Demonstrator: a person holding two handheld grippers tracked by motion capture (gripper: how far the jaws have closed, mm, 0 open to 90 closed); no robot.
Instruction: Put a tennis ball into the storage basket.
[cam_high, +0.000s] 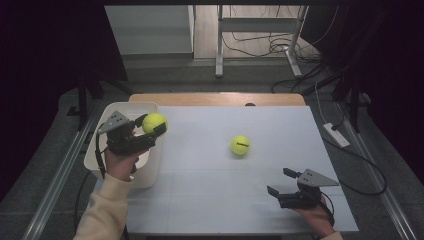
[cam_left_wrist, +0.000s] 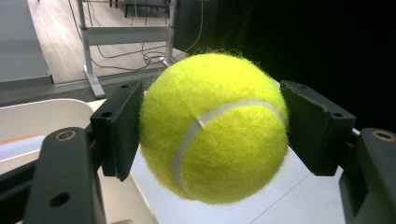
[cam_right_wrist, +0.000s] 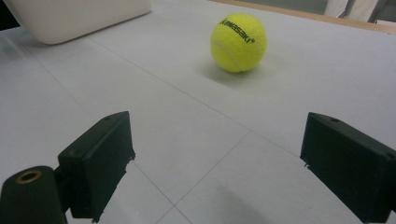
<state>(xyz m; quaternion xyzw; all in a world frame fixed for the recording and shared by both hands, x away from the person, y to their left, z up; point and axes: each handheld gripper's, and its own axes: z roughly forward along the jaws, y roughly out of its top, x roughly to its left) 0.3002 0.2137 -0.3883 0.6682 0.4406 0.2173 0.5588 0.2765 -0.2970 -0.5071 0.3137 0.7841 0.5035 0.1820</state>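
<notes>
Left gripper (cam_high: 152, 129): clamped on ball 1 (cam_high: 154, 122); both pads press its sides in the left gripper view, where ball 1 (cam_left_wrist: 214, 128) sits clear of any surface.
Ball 1, place: held in the air over the right rim of the bin (cam_high: 100, 145), at the tabletop's left edge near the far left corner.
Ball 1, look: yellow felt, 1 white seam curving across the front.
Left hand (cam_high: 121, 162): under the gripper, cream sleeve entering from the bottom edge of the high view.
Right gripper (cam_high: 281, 181): jaws apart, nothing between them; it sits low near the tabletop's near right corner.
Right gripper view: the 2 pads (cam_right_wrist: 98, 161) stand wide, bare tabletop (cam_right_wrist: 196, 140) between them.
Ball 2 (cam_high: 240, 145): rests on the tabletop right of centre, well apart from both grippers; in the right gripper view ball 2 (cam_right_wrist: 238, 42) lies ahead of the jaws, black lettering uppermost.
Bin: white, open top, overhanging the tabletop's left edge; its contents cannot be told.
Tabletop (cam_high: 225, 190): white sheet with faint seam lines; a wooden strip (cam_high: 215, 98) shows along the far edge.
</notes>
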